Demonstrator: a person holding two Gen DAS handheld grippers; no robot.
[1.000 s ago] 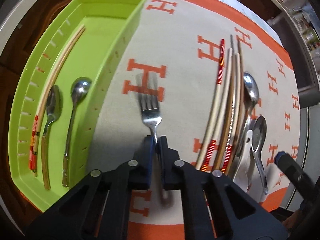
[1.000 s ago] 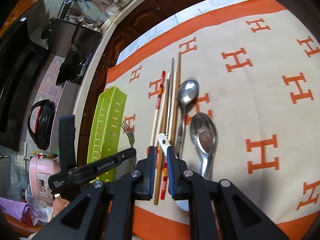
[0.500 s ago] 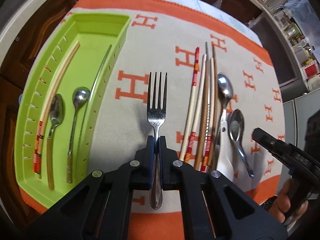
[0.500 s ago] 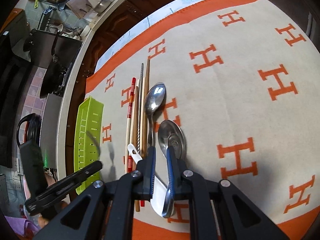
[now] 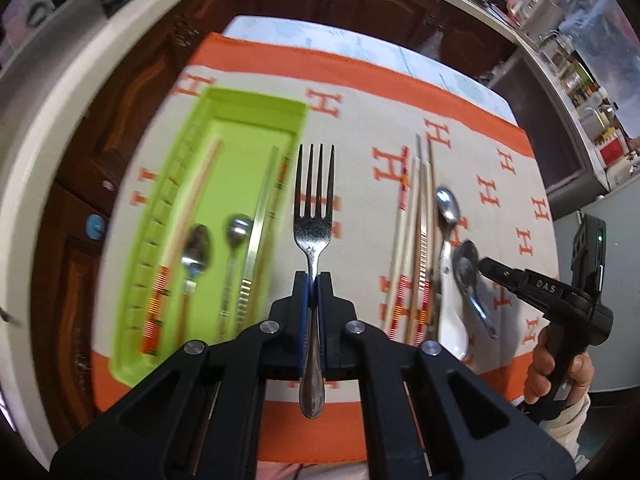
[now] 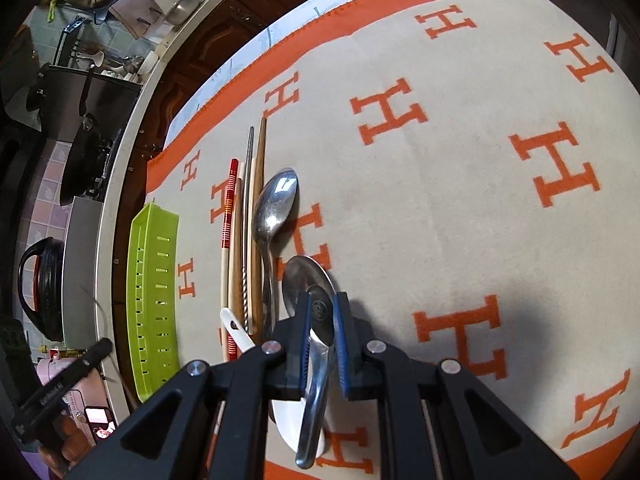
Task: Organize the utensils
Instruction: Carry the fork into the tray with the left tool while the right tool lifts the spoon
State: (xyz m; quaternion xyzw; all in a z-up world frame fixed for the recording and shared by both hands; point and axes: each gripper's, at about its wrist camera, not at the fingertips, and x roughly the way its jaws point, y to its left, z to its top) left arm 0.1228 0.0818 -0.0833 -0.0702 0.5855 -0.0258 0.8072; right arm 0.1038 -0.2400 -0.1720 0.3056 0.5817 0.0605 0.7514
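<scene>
The green tray (image 5: 256, 114) lies to the left on the orange-and-beige cloth (image 5: 360, 128), its long axis running near to far, with spoons and chopsticks already inside. The left gripper (image 5: 313, 280) is clamped on the fork (image 5: 314, 216), tines pointing far, parallel to the tray and just right of its wall; this hand is the nearer one. On the right, the right gripper (image 6: 322, 306), its fingers narrow, straddles the round spoon (image 6: 308, 276) without visibly pinching it.

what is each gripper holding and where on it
Left gripper clamps the fork at its handle; right gripper straddles the short spoon at its neck.
</scene>
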